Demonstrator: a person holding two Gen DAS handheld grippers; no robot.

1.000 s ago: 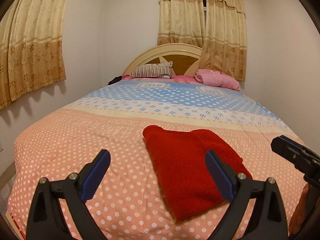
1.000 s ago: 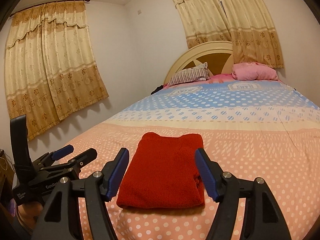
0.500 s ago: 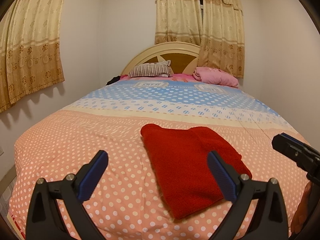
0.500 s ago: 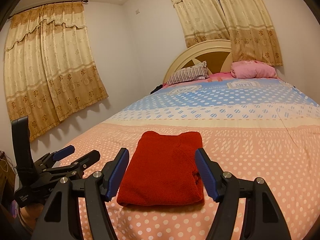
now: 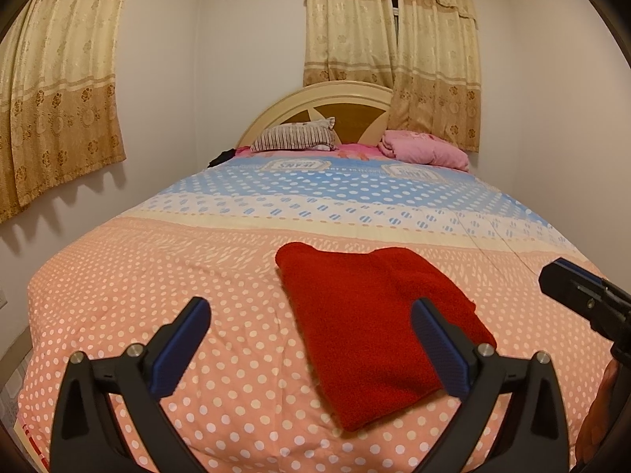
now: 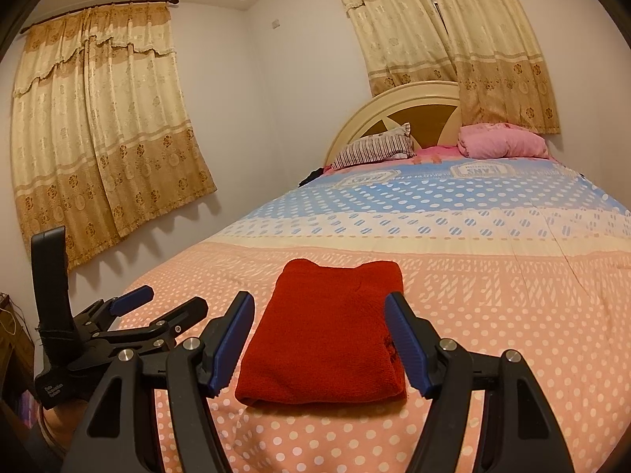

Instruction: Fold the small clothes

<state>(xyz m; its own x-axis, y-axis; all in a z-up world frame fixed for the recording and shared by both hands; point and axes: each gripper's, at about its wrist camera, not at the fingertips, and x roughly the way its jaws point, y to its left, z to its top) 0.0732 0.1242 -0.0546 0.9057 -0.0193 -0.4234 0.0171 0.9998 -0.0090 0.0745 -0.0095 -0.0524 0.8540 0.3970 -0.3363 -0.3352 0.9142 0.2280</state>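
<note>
A red garment lies folded into a neat rectangle on the peach, white-dotted end of the bed, touching neither tool. The bedspread turns blue toward the arched headboard, and a patch there reads "JEANS" upside down. A striped pillow and a pink bundle sit at the head, with gold curtains behind. The left tool hangs with fingers wide apart; the right tool is likewise spread. Only the right view shows ceiling spotlights.
</note>
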